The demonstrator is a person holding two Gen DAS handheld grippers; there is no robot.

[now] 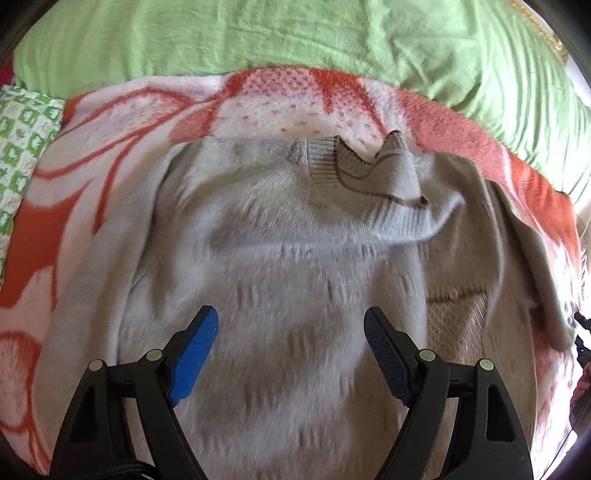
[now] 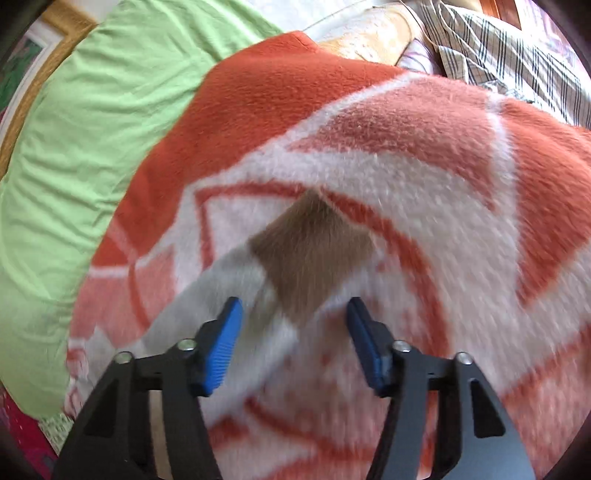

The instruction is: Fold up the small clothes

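A pale grey knitted sweater [image 1: 280, 229] lies spread on an orange-and-white blanket [image 1: 92, 147], its ribbed collar [image 1: 325, 162] at the far end. One side is folded over near the collar. My left gripper [image 1: 291, 312] hovers open over the sweater's body, with nothing between its blue pads. In the right wrist view a grey sleeve [image 2: 229, 280] ends in a brown ribbed cuff [image 2: 314, 243] on the blanket [image 2: 406, 147]. My right gripper [image 2: 294, 301] stands open just above the sleeve. The cuff's near corner lies between the fingers, and the pads do not press on it.
A green sheet [image 1: 221, 33] covers the bed beyond the blanket and shows again as green sheet [image 2: 92, 129] on the left. A green checked pillow [image 1: 22, 147] lies at the left edge. A striped cloth [image 2: 517, 55] is bunched at the top right.
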